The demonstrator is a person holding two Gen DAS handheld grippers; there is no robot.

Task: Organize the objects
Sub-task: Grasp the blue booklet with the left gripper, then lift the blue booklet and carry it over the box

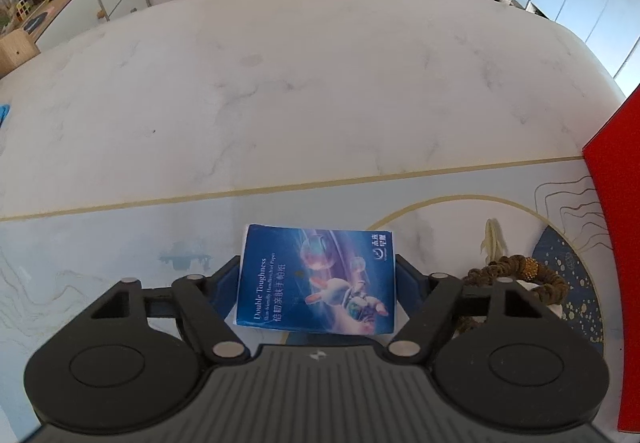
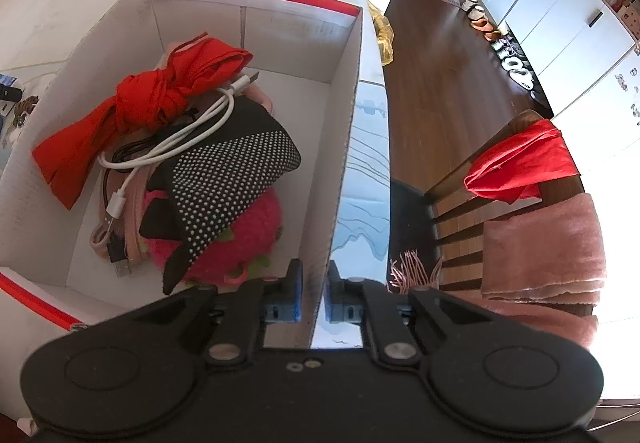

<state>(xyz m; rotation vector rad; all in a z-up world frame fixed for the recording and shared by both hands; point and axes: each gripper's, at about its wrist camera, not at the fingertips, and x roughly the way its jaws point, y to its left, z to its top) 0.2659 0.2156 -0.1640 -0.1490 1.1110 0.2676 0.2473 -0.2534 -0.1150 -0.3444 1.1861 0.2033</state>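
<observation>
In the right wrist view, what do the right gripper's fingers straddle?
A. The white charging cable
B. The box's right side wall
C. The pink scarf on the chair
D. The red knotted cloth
B: the right gripper has one finger inside the box and one outside, closed on the box's side wall; the white cable and red knotted cloth lie untouched inside the box.

Both wrist views look steeply down, close over the table (image 1: 280, 83); both catch the red box (image 2: 344, 123).
</observation>
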